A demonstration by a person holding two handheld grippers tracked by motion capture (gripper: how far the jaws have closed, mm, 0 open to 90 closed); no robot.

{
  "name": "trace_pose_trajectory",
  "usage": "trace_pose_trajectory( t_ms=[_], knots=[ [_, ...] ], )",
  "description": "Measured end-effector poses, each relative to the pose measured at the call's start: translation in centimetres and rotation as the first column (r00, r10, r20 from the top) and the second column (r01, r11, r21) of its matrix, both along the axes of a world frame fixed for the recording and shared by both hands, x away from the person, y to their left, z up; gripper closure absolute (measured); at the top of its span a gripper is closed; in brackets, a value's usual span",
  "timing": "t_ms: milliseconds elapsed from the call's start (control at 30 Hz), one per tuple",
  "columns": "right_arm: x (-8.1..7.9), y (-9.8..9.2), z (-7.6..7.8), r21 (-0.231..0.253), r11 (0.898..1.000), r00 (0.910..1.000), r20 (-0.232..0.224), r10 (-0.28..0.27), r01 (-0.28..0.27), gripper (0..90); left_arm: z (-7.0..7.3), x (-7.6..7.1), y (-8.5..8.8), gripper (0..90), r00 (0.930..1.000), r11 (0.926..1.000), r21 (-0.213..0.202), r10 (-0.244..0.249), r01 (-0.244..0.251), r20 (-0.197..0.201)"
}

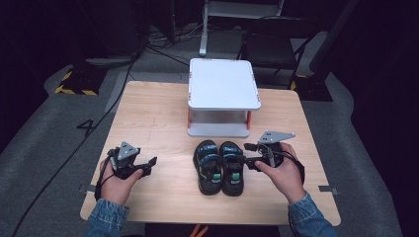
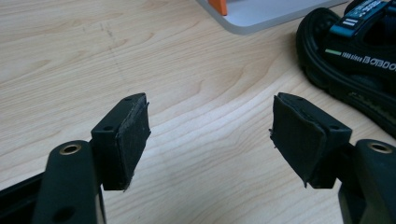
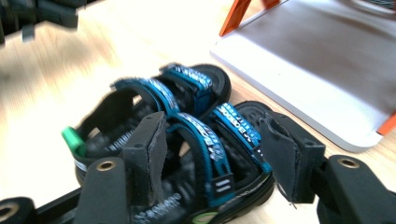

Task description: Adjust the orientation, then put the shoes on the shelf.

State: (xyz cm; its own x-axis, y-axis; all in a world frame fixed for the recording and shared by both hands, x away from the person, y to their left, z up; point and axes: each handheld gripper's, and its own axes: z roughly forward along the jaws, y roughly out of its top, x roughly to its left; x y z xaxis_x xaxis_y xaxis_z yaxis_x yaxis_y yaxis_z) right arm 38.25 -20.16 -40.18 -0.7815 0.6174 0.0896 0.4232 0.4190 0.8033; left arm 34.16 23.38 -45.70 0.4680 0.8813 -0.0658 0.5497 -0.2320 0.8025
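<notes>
Sandals (image 1: 220, 168), two black ones with blue straps, sit side by side on the wooden table (image 1: 153, 123) near the person. The left gripper (image 1: 150, 162) has its jaws apart over bare wood, and the right gripper (image 1: 247, 154) has its jaws apart beside the right sandal, not squeezing it. Farther back stands a small white shelf (image 1: 223, 83), with nothing on its top or bottom board.

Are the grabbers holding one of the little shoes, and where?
No, nothing is held. The right gripper stands open over the nearer sandal's blue straps without pinching them. The left gripper is open over bare table.
</notes>
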Motion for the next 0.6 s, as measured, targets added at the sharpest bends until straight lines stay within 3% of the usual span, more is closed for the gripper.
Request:
trace_pose_trajectory(
  t_ms=[100, 300, 367, 433, 600],
  knots=[
    [-1.0, 0.6, 0.3, 0.024, 0.998, 0.9984, -0.021, -0.053, 0.053, 42.9, 0.0, -0.9, 0.6, 27.7, 1.0, 0.9999, 0.014, 0.006, -0.006, 0.002],
    [-2.3, 2.2, 0.2, -0.009, 0.995, 0.9935, -0.054, -0.101, 0.1, 44.2, -1.1, -1.2, 1.0, 27.7, 0.9996, 0.9996, 0.012, 0.026, -0.026, -0.006],
    [-2.9, 3.3, 0.2, -0.034, 0.993, 0.9888, -0.098, -0.113, 0.11, 44.0, -1.5, -0.9, 0.9, 27.0, 0.9995, 0.9996, 0.007, 0.029, -0.028, -0.015],
    [-3.2, 4.0, 0.0, -0.066, 0.991, 0.9837, -0.132, -0.122, 0.115, 43.6, -1.6, -0.3, 0.4, 26.7, 0.9993, 0.9993, 0.028, 0.027, -0.027, -0.024],
    [-3.4, 5.3, -0.6, -0.105, 0.983, 0.9613, -0.219, -0.167, 0.147, 43.9, -1.6, -0.1, -0.1, 26.9, 0.9993, 0.9986, 0.05, 0.018, -0.017, -0.034]
  ],
)
